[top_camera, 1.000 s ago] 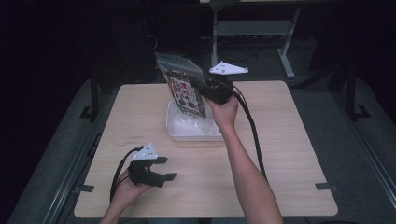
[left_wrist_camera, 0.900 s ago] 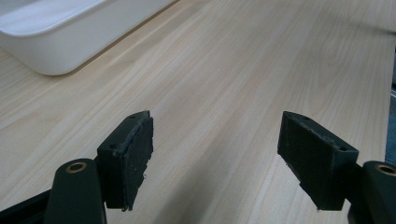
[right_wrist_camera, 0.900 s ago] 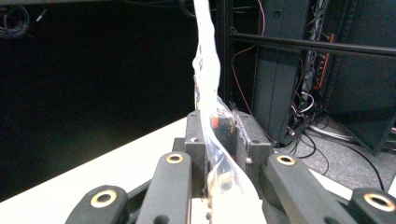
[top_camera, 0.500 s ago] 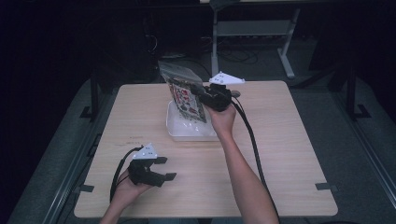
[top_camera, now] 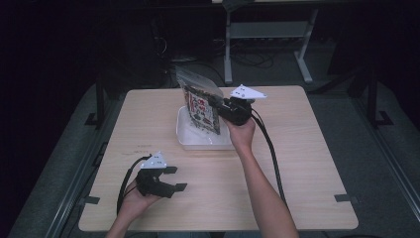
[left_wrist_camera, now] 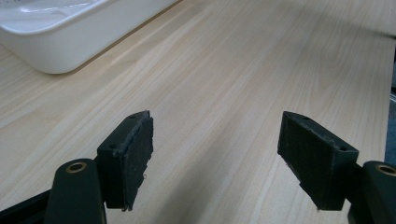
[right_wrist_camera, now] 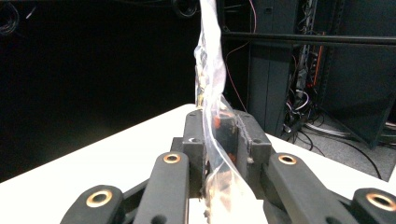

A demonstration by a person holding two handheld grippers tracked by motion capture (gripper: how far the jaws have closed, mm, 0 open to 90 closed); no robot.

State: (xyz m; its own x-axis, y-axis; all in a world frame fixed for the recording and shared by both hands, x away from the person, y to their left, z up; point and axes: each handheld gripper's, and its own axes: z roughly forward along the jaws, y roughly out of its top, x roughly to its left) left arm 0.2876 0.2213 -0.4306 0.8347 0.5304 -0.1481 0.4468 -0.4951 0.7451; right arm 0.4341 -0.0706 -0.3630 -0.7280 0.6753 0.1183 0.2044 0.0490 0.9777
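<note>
Clear plastic bag [top_camera: 200,101] is pinched upright in my right tool [top_camera: 221,106] just above the white tray [top_camera: 184,136], lowering in not yet done; left tool [top_camera: 173,179] idles wide open, empty, well short of the tray.

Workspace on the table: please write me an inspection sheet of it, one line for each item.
Surface: light wooden table, no marks that can be told.
Job's things: clear bag with a printed card inside, held upright over the white tray; whether its lower edge touches the tray cannot be told.
Clutter: nothing seen.
Grippers: right gripper shut on the bag's edge; left gripper open, nothing between its jaws, low over the table's near left part.
Cables: one black cable runs along the right forearm; another loops beside the left hand.
Surroundings: dark room, a metal stand and loose wires on the floor behind the table.
</note>
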